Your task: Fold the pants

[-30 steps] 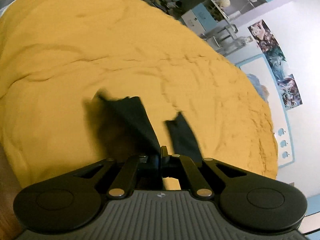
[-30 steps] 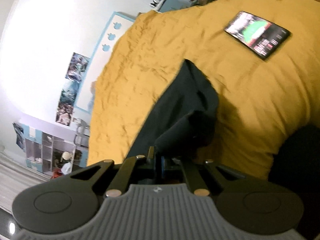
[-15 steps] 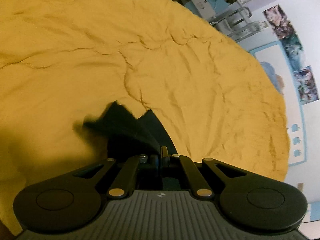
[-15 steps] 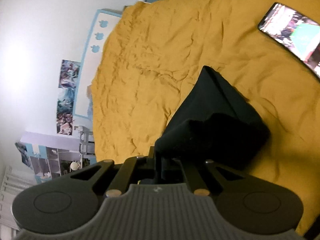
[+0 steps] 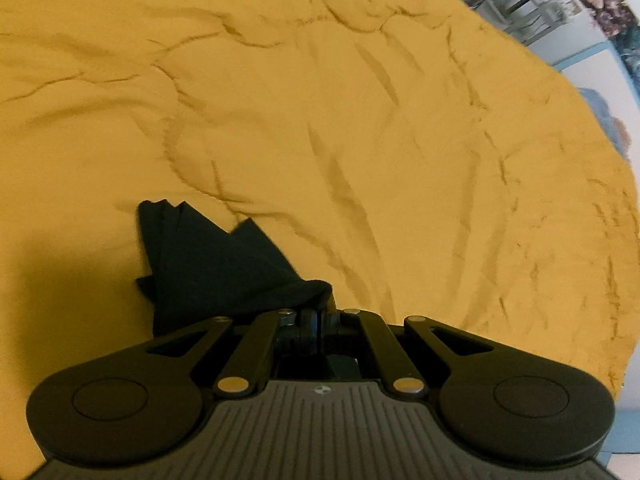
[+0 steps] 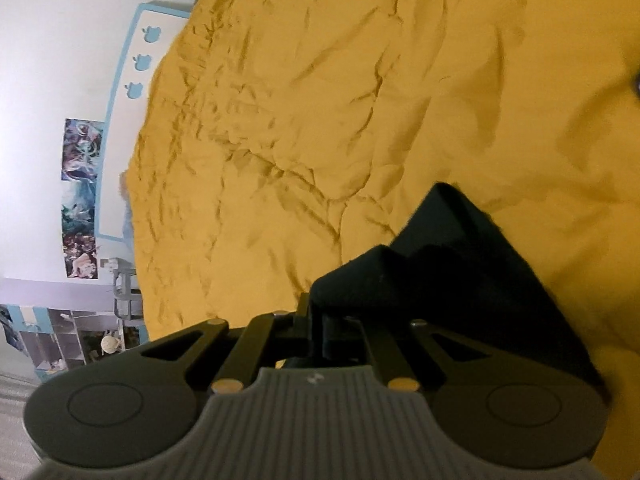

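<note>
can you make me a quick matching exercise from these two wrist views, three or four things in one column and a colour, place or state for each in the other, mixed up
Things:
1. pants
2. bedspread
3. left gripper
4. posters

Descriptions:
A. yellow and creased, spread under everything
B. stuck on the white wall beside the bed
C. black cloth, bunched and hanging from the jaws
D. shut on a pinch of dark fabric

Pairs: 1-C, 2-A, 3-D, 4-B
</note>
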A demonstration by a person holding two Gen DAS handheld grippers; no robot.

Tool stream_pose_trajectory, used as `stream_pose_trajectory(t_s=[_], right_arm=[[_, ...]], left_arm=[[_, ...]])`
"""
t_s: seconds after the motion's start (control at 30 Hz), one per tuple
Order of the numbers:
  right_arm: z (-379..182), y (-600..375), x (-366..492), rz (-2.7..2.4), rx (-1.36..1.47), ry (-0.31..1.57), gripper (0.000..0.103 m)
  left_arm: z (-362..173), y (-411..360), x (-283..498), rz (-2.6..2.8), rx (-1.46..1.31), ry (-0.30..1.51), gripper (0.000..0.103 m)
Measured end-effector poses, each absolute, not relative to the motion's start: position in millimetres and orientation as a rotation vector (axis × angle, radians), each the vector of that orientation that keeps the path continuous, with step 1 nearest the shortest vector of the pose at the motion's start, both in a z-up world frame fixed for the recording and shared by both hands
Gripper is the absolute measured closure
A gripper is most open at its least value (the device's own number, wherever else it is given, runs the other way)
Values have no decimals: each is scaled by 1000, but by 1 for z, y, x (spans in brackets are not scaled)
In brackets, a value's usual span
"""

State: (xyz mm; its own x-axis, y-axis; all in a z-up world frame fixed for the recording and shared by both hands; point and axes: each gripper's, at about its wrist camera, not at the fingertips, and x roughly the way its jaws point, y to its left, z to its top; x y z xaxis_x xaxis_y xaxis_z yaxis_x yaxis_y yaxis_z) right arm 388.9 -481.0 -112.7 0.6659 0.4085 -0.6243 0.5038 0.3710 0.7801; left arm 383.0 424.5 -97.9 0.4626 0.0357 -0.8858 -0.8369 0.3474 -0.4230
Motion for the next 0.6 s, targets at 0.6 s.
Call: stream_pose_trajectory(t_s=[0.6], right_arm=[[-148, -474, 450, -115, 1148, 918, 93]], left_arm=[[-140, 441, 395, 658, -1234, 813, 101]])
